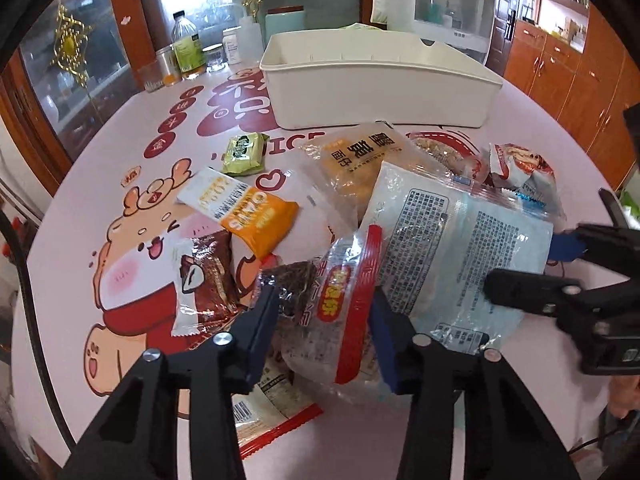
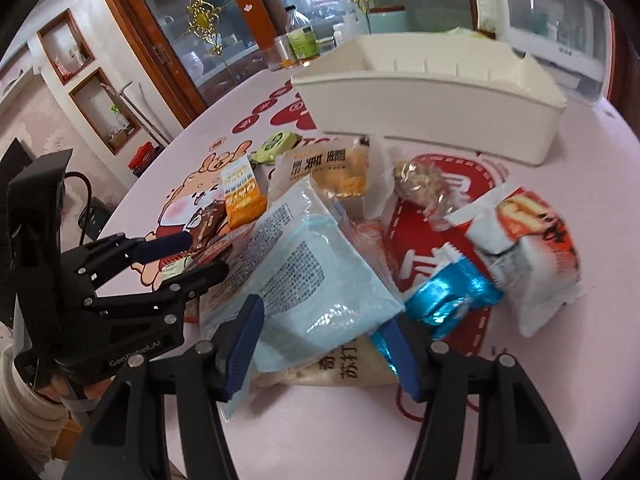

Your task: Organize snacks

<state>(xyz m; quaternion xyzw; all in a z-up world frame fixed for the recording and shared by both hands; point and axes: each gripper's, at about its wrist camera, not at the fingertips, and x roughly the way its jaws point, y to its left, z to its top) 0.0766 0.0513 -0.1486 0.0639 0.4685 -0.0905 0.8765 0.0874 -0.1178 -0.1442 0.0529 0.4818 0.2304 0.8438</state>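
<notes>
Left gripper [image 1: 324,320]: jaws apart, straddling a clear packet with red edge band [image 1: 352,300]. Packet's long axis runs along the fingers, far end tilted up and away. Whether the pads press it cannot be told.

Right gripper [image 2: 324,344]: jaws apart, set either side of the near corner of the pale blue printed bag [image 2: 316,272]. The bag's long axis runs away from the gripper and leftward, printed back face up, near end raised off the counter [image 2: 320,432]. Contact with the pads is unclear.

Just right of the right gripper: shiny blue wrapper [image 2: 448,300], then a white and red packet [image 2: 528,248]. Beyond the blue bag: bag of yellow pieces [image 2: 340,176], clear bag of pale crumbs [image 2: 424,188].

Left of the left gripper: brown packet [image 1: 204,280], orange and white packet [image 1: 244,208] lying diagonally, green packet [image 1: 244,154] farther out.

Farthest ahead of both grippers: white bin [image 1: 376,80], long side facing them, nothing visible inside. Bottles and jars [image 1: 188,52] stand beyond it to the left.
</notes>
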